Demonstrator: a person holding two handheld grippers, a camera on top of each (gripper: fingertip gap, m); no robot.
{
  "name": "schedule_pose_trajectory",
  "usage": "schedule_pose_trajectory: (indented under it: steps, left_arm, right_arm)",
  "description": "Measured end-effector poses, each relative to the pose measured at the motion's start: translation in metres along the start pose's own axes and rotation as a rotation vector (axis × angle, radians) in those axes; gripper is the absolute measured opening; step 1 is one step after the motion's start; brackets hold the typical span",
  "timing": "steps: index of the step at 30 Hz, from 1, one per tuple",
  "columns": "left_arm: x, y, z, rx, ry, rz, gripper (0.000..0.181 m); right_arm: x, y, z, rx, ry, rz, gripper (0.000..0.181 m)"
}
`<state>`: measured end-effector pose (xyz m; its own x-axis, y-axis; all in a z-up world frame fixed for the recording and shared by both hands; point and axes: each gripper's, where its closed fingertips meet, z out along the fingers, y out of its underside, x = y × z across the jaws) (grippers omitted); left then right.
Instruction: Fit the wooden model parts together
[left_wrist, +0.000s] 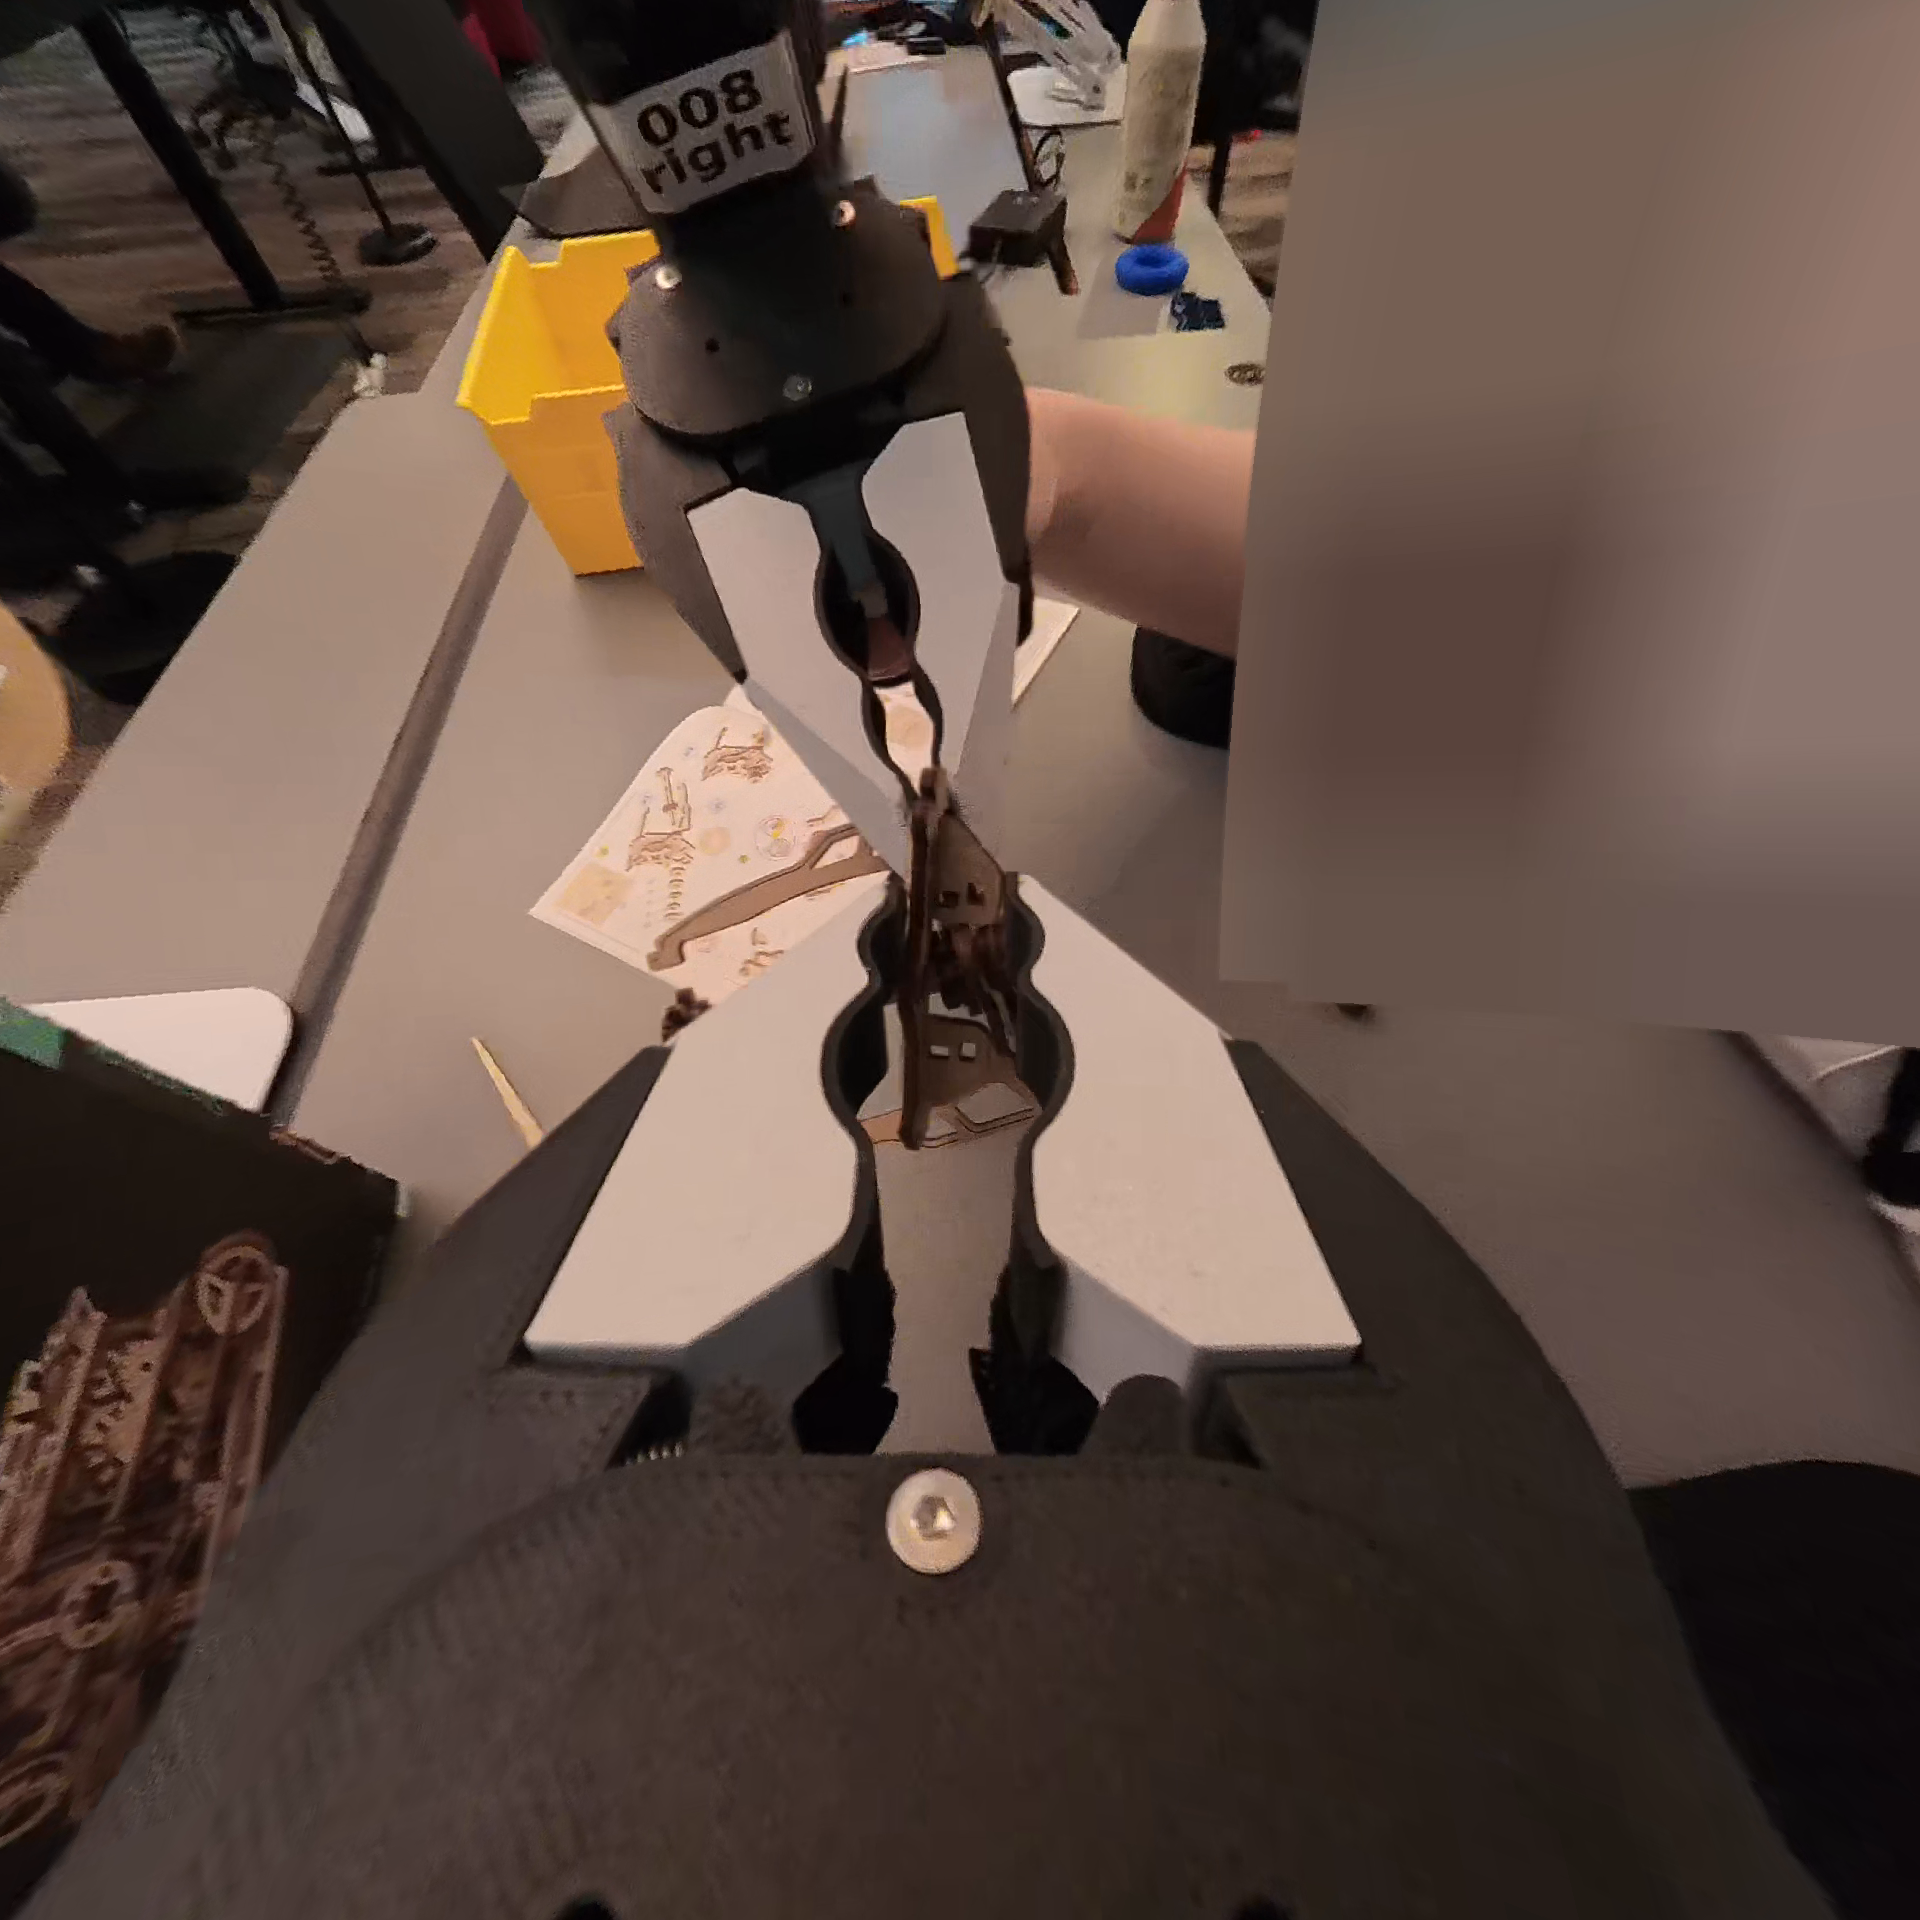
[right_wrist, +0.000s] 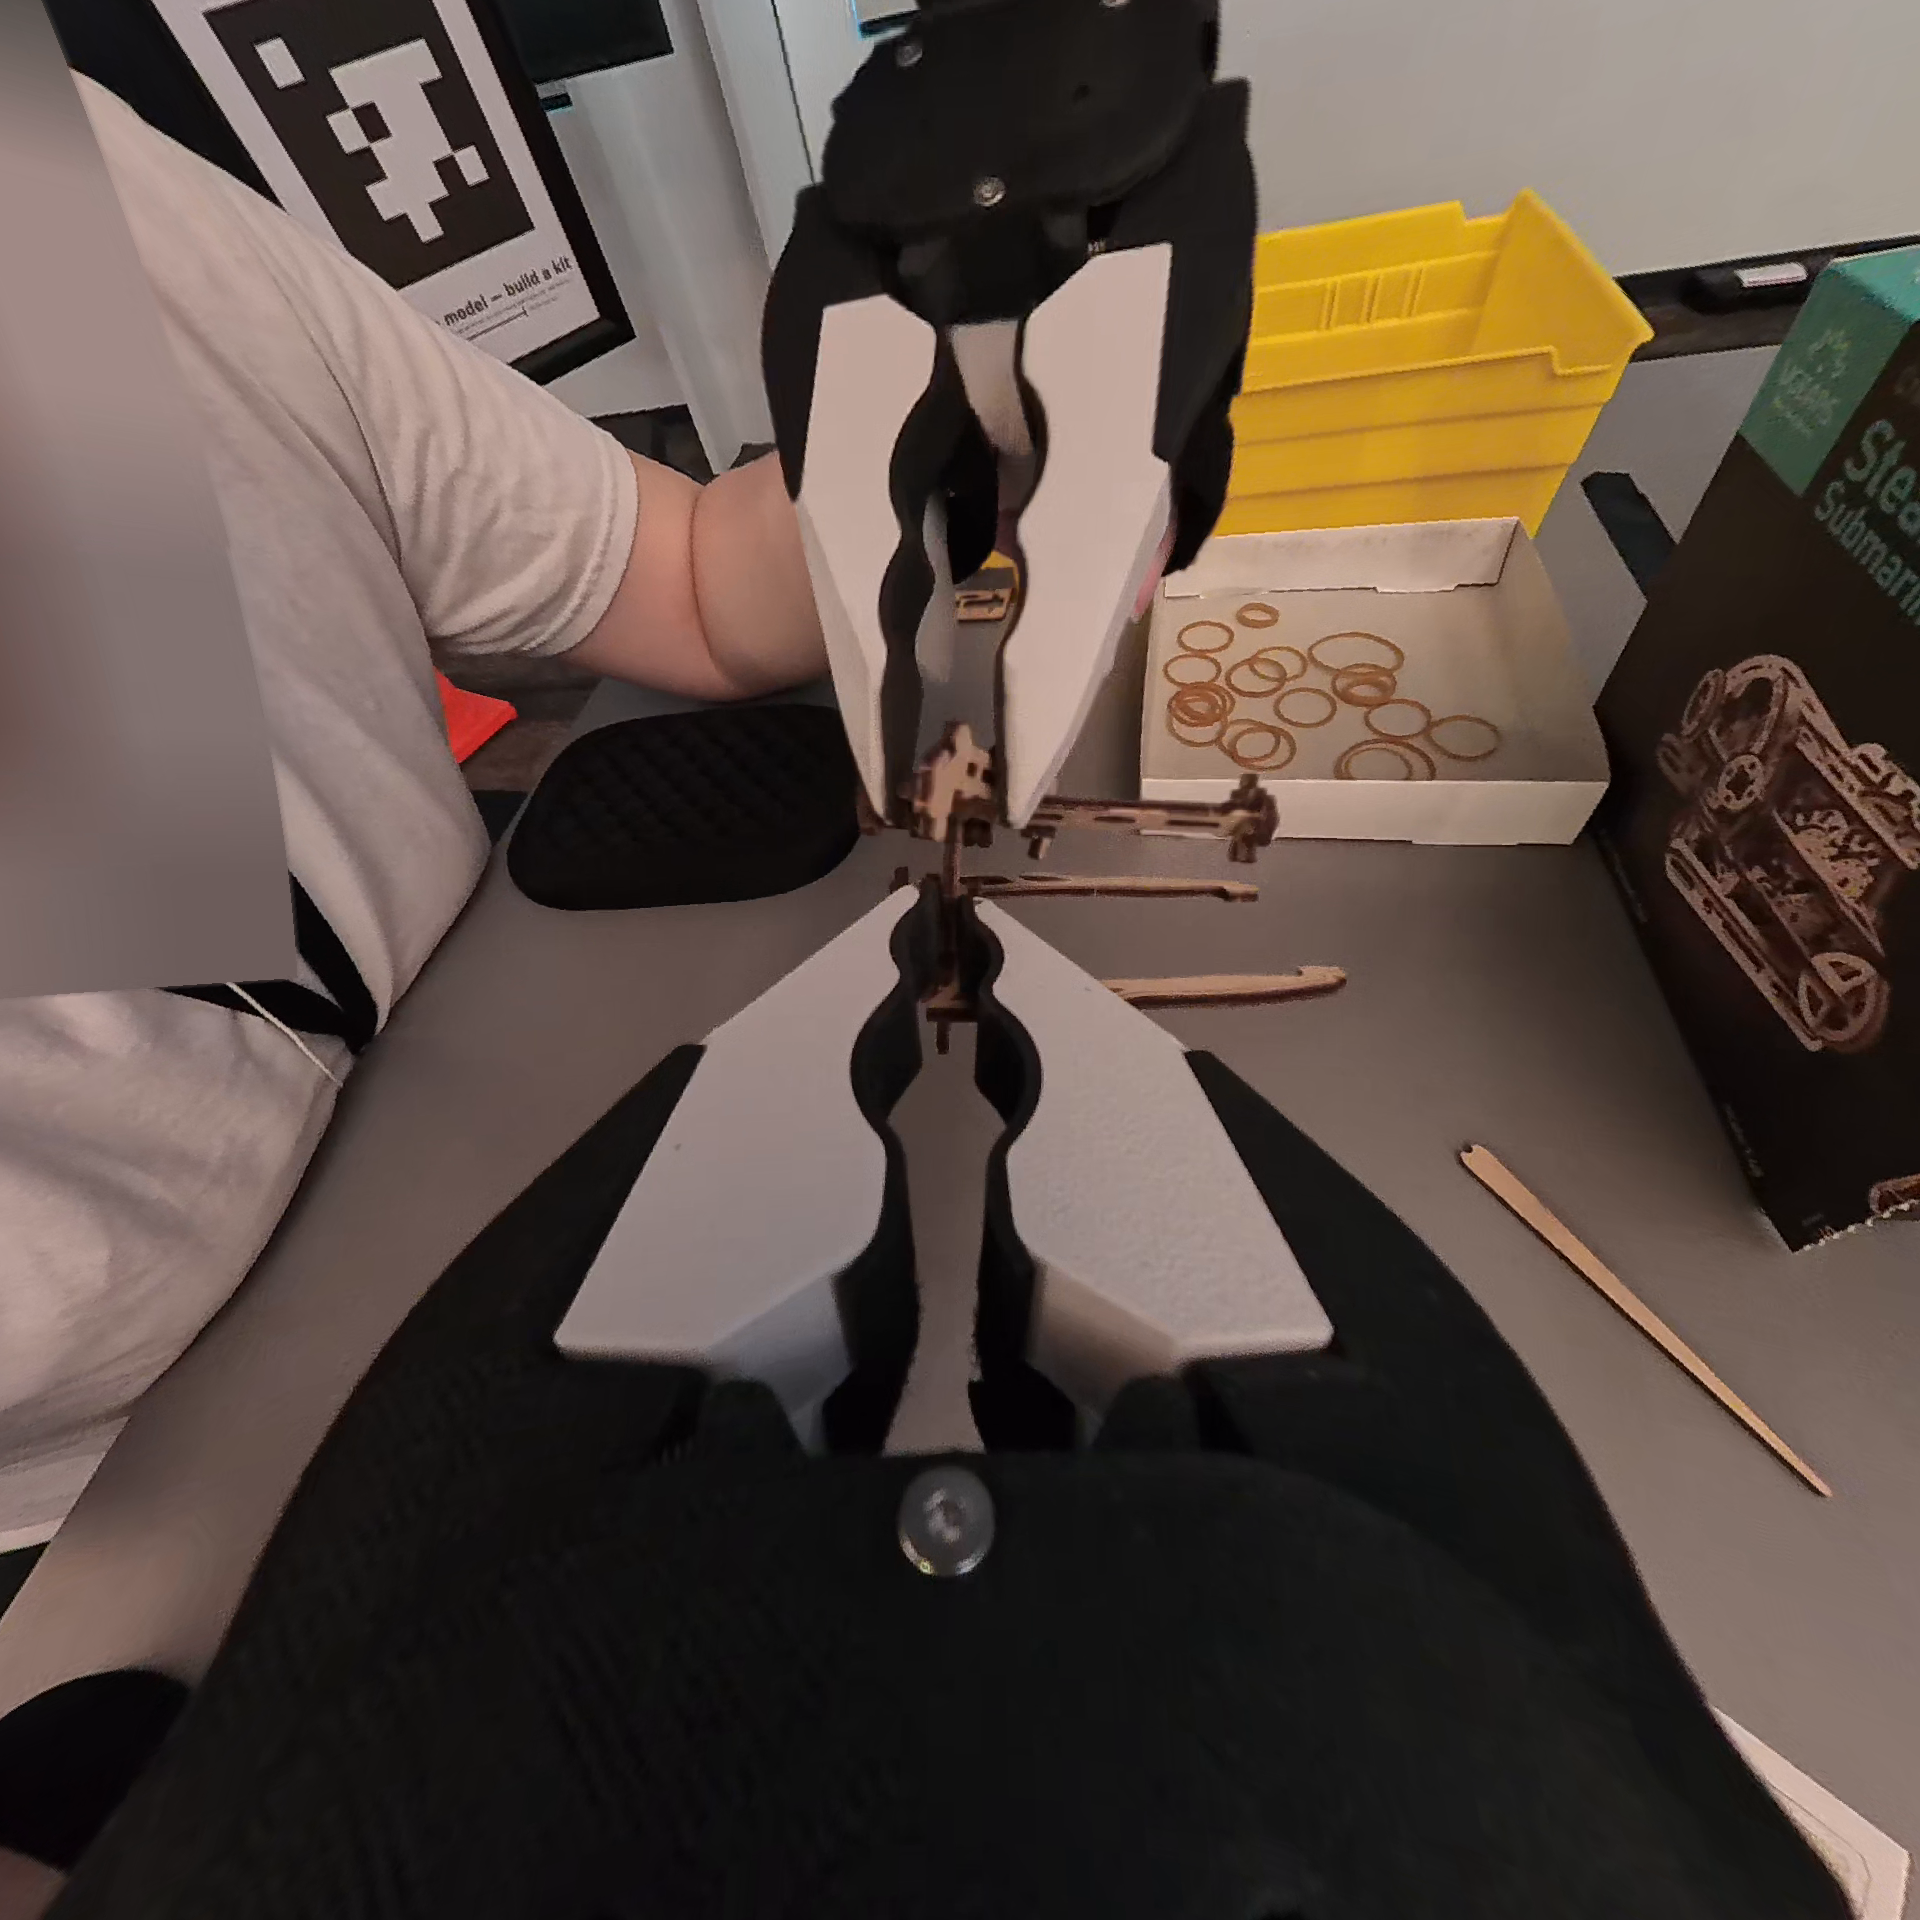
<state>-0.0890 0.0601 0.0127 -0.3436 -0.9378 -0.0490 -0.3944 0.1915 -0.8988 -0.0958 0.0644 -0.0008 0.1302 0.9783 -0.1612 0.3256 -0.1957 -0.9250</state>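
In the left wrist view, the left gripper (left_wrist: 951, 914) is closing on a flat wooden part (left_wrist: 951, 997) standing on edge at frame centre, its long axis running away from the camera, while the right gripper (left_wrist: 925, 784) is coming from the top and is nipping the far end. In the right wrist view, the right gripper (right_wrist: 940, 899) is pinching a small piece (right_wrist: 943, 987) at centre, and the left gripper (right_wrist: 940, 810), just above, is gripping the toothed part (right_wrist: 951, 790); both are equally near, tip to tip.

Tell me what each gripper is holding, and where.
Both clamp the brown wooden model assembly: left gripper on its near end, right gripper on the far end.
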Motion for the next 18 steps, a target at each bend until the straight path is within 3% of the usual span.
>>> schedule_pose_trajectory:
  steps: [1, 11, 18]
  left_arm:
    - [-0.002, 0.0, 0.001, -0.007, -0.023, 0.018, 0.016]
    - [0.0, 0.0, 0.003, 0.017, 0.001, 0.025, 0.016]
    - [-0.01, 0.002, -0.004, -0.057, -0.107, 0.051, 0.016]
  right_arm:
    - [0.001, 0.0, 0.0, -0.003, 0.005, 0.004, 0.001]
    - [-0.003, 0.0, 0.001, -0.009, -0.01, 0.004, 0.001]
    - [0.005, -0.004, 0.001, -0.094, 0.149, -0.084, 0.001]
